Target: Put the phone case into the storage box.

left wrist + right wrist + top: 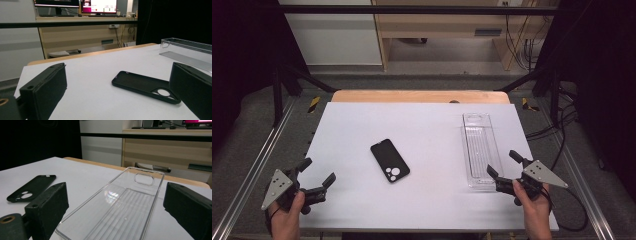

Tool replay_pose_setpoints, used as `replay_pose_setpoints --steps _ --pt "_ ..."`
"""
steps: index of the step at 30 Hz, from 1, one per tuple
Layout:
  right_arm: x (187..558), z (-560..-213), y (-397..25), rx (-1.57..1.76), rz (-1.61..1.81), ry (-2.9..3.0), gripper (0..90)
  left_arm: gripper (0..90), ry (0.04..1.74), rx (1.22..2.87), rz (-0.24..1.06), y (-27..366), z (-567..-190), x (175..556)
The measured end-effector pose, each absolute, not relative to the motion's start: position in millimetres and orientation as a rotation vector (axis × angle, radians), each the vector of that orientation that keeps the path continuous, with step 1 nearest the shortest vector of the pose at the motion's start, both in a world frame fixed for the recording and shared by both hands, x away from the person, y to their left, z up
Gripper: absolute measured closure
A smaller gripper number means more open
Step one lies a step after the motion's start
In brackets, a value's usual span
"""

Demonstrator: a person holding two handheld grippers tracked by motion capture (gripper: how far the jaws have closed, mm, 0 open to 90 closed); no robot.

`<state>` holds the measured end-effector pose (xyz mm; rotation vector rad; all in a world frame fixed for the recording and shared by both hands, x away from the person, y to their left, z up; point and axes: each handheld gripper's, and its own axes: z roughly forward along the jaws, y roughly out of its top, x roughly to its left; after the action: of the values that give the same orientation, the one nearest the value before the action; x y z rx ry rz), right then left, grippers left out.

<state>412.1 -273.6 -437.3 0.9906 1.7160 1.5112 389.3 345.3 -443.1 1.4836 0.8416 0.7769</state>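
A black phone case (pixel 390 160) lies flat near the middle of the white table (pixel 422 125), camera cutout toward me. A long clear plastic tray (pixel 480 149) sits at the right side, running front to back. My left gripper (pixel 317 172) is at the front left corner, open and empty, aimed toward the phone case (pixel 146 86), with the tray (pixel 186 51) beyond it. My right gripper (pixel 504 164) is open at the near end of the tray (pixel 120 207), its jaws on either side of the tray's end. The phone case (pixel 31 187) lies off to its left.
Metal frame rails (pixel 257 165) run along both sides of the table. A wooden bench (pixel 447 25) and cables (pixel 522 45) stand beyond the far edge. Monitors (pixel 98 6) sit on the bench.
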Motion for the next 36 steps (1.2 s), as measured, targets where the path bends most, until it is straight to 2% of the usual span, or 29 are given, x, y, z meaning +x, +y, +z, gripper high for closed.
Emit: replay_pose_setpoints --steps 10,20,27,36 --pt "410.7 -437.5 -271.9 1.03 1.462 1.696 5.5 1.5 0.849 1.495 0.77 343.3 -444.7 390.6" --pt "404.7 -428.7 -253.0 1.037 1.405 1.624 3.7 1.6 0.853 1.502 0.766 342.2 -446.0 391.6" --pt "395.1 -416.7 -231.2 1.009 1.418 1.584 4.4 1.6 0.853 1.502 0.766 342.1 -446.0 391.5" --pt "386.8 -413.8 -178.9 0.921 1.447 1.681 5.8 1.6 0.85 1.502 0.765 341.6 -446.2 391.7"
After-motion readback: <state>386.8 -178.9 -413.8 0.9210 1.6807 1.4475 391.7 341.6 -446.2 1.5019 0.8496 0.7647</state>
